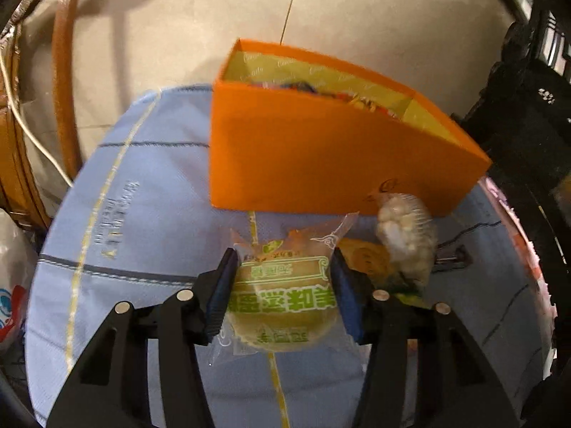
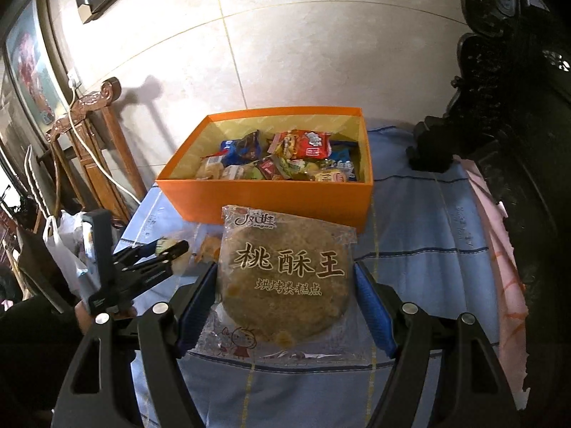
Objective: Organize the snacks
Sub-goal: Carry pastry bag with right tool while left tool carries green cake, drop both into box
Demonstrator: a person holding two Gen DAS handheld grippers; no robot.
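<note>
A round pastry in a clear packet with green lettering (image 1: 282,303) lies on the blue tablecloth (image 1: 142,214). My left gripper (image 1: 283,296) is shut on it, a blue pad against each side. The open orange box (image 1: 321,164) stands just behind. In the right wrist view, my right gripper (image 2: 285,303) is shut on a large round walnut-cookie packet (image 2: 285,278) in front of the orange box (image 2: 264,199), which holds several wrapped snacks (image 2: 285,157). The left gripper (image 2: 171,249) shows low at the left of that view.
A clear-wrapped pale snack (image 1: 407,235) and an orange packet (image 1: 367,260) lie right of the left gripper, near a black clip (image 1: 453,256). A wooden stand (image 2: 92,135) and white bag (image 2: 64,242) are left of the table; dark carved furniture (image 2: 517,107) is at the right.
</note>
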